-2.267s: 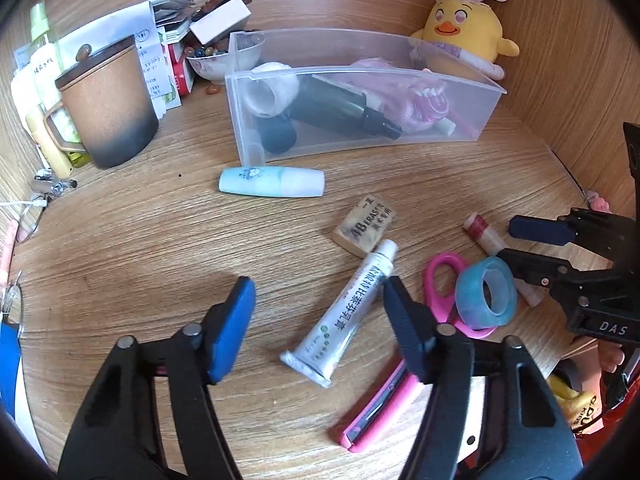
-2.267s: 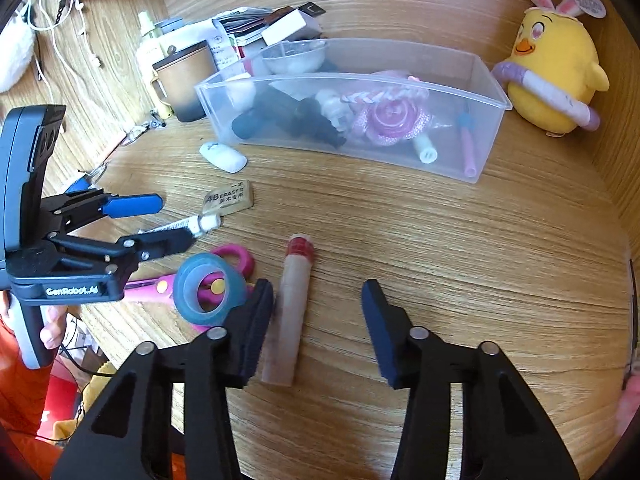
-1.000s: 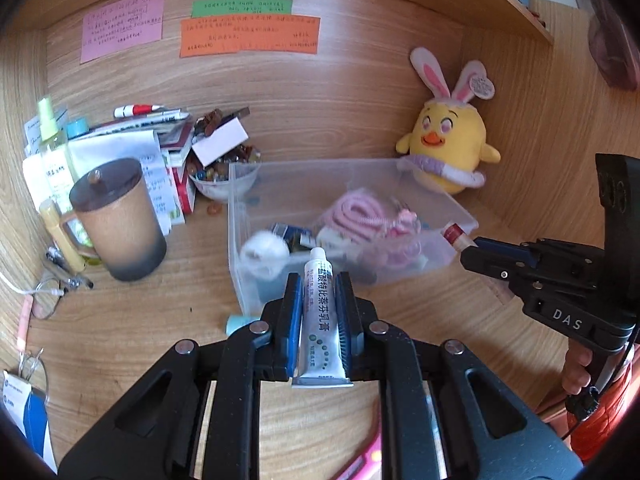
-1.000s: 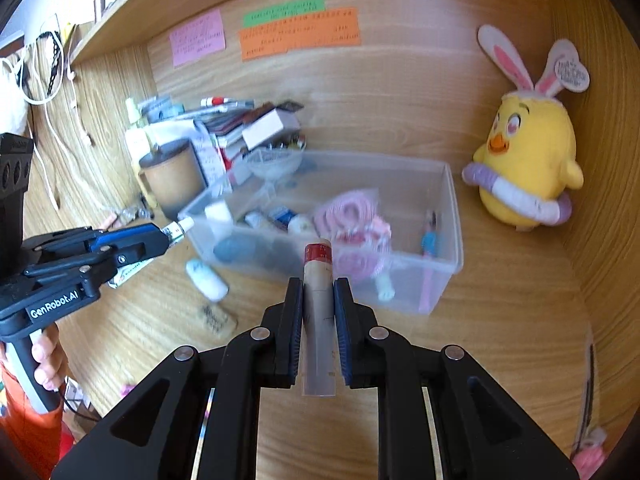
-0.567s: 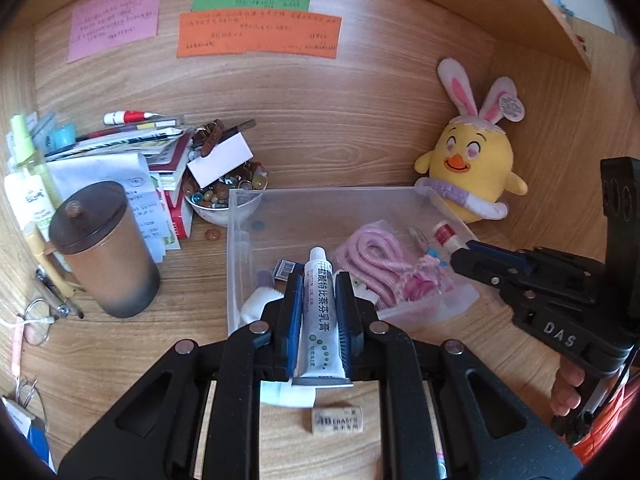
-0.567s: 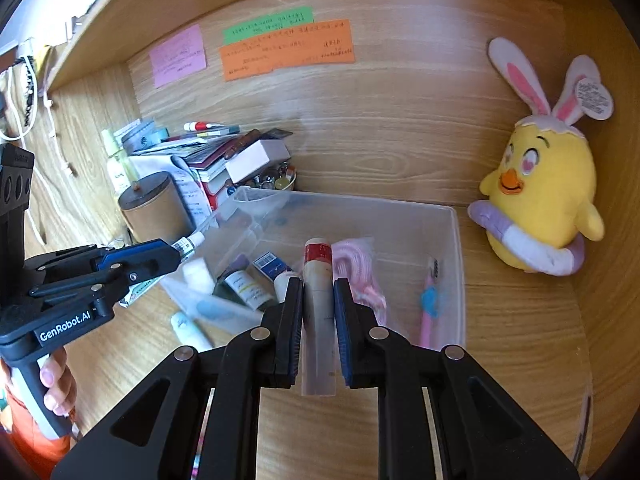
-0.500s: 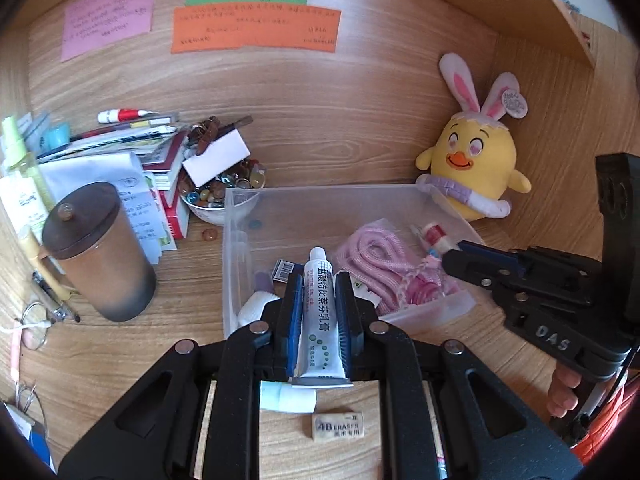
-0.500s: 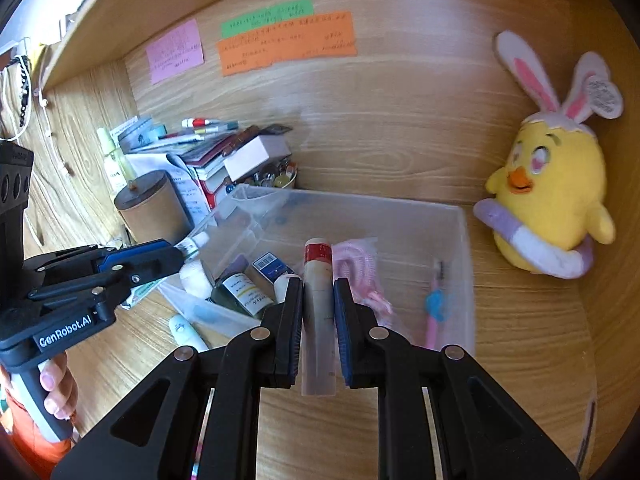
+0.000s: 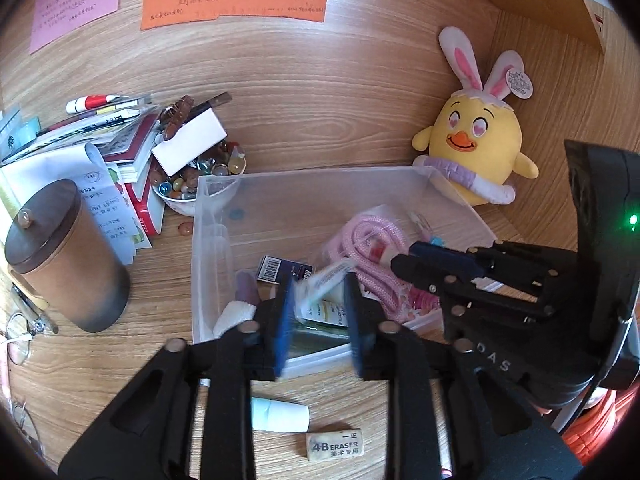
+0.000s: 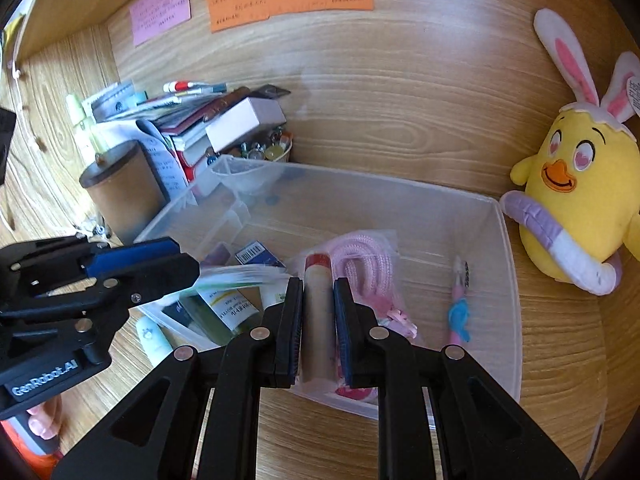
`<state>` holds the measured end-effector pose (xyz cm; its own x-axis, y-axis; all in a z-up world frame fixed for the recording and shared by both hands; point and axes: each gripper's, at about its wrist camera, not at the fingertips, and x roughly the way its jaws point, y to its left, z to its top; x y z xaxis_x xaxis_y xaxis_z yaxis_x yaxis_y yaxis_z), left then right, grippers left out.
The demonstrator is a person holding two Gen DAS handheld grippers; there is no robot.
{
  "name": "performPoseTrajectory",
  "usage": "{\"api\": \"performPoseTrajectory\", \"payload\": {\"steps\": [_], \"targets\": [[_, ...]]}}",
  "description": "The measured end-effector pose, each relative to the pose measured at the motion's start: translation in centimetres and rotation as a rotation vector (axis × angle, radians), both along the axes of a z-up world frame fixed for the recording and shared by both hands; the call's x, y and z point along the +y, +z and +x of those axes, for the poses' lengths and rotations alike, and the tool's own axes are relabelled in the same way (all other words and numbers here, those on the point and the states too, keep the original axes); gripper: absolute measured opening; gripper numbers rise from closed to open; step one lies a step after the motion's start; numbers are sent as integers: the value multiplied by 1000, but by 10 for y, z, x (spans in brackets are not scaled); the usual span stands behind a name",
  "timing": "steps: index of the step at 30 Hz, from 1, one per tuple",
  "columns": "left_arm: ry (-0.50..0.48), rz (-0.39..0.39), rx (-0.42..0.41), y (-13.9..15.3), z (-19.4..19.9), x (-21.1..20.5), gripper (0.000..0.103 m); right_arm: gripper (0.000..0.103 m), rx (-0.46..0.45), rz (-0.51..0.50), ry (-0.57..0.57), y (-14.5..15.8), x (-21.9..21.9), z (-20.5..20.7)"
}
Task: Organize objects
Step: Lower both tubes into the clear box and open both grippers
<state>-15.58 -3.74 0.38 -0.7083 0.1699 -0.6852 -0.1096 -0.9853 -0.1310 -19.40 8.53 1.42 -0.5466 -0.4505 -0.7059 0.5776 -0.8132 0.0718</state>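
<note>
A clear plastic bin [image 9: 304,174] stands on the wooden desk, and both grippers hang over its near side. My left gripper [image 9: 318,292] has its jaws opening. The white ointment tube [image 9: 326,278] shows as a tilted blur between them, with the pads off it, above the bottles in the bin. In the right wrist view the same tube [image 10: 240,274] streaks out from the left gripper [image 10: 180,258]. My right gripper [image 10: 318,284] is shut on a tan stick with a red cap [image 10: 318,300], held upright over the pink rope [image 10: 360,256].
A lidded brown cup [image 9: 68,256], a bowl of beads [image 9: 192,188] and a stack of books stand left of the bin. A yellow plush chick [image 9: 476,148] sits at its right end. An eraser [image 9: 334,446] and a pale tube [image 9: 280,418] lie in front.
Both grippers have moved forward over the bin. The left jaws have parted and the white tube has tipped sideways out of their grip. The right gripper still clamps the stick.
</note>
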Motion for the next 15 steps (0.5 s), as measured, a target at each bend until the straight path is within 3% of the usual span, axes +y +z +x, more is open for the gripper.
{"api": "performPoseTrajectory", "payload": {"steps": [4,8,15], "targets": [[6,0,27,8,7,0,46,31,8,-13,0,5,6,5],[12,-18,58,17,17,1,56,39,48,-8,-3,14,12,18],[35,-56,105,29,45,0,87,59,93,-16,11,26,24,43]]}}
